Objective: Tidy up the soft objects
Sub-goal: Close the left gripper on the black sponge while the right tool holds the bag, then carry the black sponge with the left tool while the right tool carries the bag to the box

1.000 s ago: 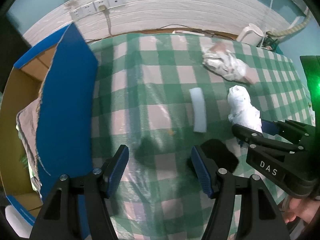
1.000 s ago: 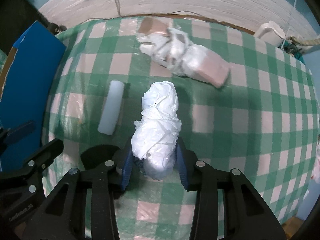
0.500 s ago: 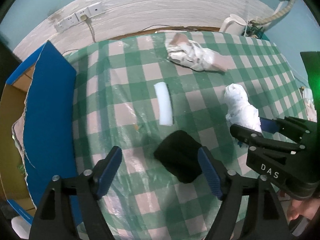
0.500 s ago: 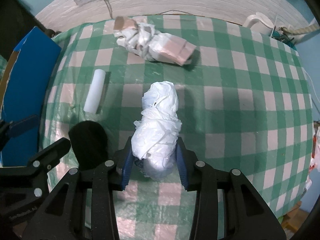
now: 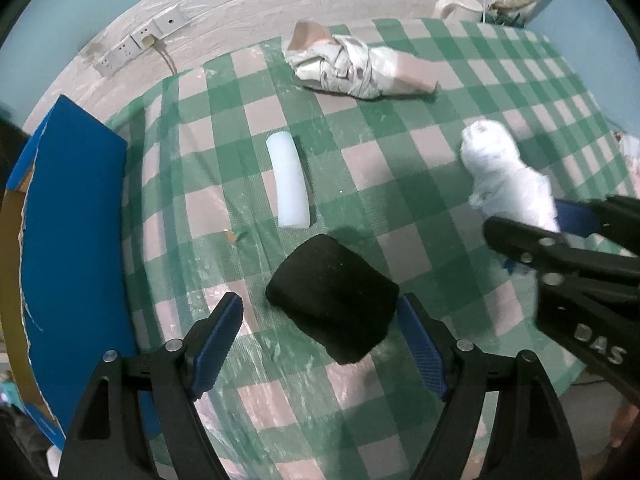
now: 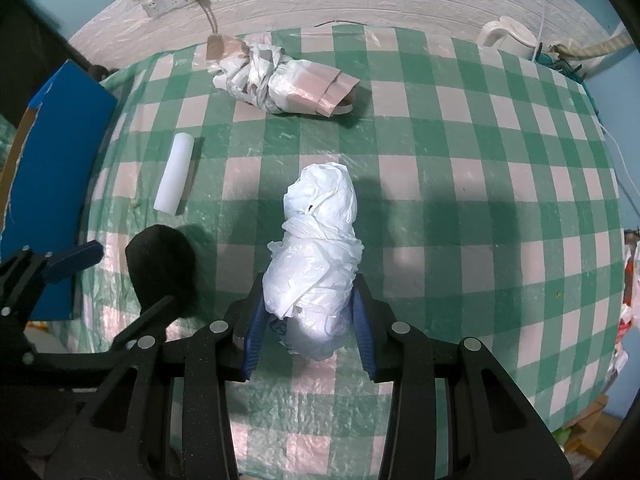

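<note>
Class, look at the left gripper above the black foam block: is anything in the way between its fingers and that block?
Nothing visible. The left gripper is open, the black foam block lies between its fingers, and the white foam roll lies beyond.

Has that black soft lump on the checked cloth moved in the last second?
Cannot tell. The black lump sits just as close below the white foam roll; it only shows larger because the left gripper approached.

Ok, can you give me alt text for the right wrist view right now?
The right claw grips a white plastic-wrapped bundle over a green checked tablecloth. On the left lie a black foam block and a white foam cylinder, with a bag-wrapped brown bundle near the far wall.
</note>
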`<control>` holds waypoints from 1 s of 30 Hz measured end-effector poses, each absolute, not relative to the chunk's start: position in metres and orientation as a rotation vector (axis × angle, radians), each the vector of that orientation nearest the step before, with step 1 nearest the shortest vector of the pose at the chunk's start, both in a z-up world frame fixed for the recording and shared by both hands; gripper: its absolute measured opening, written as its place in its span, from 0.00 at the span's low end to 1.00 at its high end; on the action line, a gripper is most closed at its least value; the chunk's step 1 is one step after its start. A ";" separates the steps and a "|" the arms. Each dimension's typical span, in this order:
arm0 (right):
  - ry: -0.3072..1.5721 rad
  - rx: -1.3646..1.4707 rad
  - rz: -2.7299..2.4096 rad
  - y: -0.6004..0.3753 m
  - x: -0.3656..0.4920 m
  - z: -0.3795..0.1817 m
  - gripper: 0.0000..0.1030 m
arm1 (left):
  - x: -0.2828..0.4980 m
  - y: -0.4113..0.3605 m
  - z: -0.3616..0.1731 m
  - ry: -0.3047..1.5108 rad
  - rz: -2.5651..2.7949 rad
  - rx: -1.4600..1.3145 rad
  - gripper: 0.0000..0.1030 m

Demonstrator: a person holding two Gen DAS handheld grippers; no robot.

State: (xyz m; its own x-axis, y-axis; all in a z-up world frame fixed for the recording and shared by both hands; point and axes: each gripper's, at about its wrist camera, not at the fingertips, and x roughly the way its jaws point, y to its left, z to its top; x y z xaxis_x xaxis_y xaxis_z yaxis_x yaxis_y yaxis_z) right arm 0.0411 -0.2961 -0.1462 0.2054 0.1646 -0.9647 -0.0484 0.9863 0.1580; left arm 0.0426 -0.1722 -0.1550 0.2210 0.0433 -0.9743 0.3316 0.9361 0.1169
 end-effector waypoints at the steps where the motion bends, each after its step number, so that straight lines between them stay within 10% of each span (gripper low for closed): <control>1: 1.356 0.101 0.149 -0.296 0.041 -0.146 0.37 | 0.044 -0.173 -0.158 1.342 -0.203 0.336 0.78; 7: 1.347 0.105 0.150 -0.297 0.040 -0.144 0.37 | 0.046 -0.169 -0.168 1.345 -0.207 0.329 0.78; 16: 1.340 0.091 0.157 -0.293 0.039 -0.140 0.37 | 0.035 -0.176 -0.159 1.298 -0.270 0.362 0.52; 30: 1.290 0.045 0.153 -0.284 0.040 -0.111 0.37 | 0.033 -0.161 -0.124 1.213 -0.240 0.341 0.50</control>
State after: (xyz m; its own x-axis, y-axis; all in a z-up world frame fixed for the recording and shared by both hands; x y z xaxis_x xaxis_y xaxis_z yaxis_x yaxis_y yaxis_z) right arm 0.0401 -0.2844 -0.1109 0.2681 0.1389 -0.9533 -0.0886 0.9889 0.1191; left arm 0.0329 -0.1608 -0.1236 0.3344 0.0008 -0.9424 0.3592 0.9244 0.1282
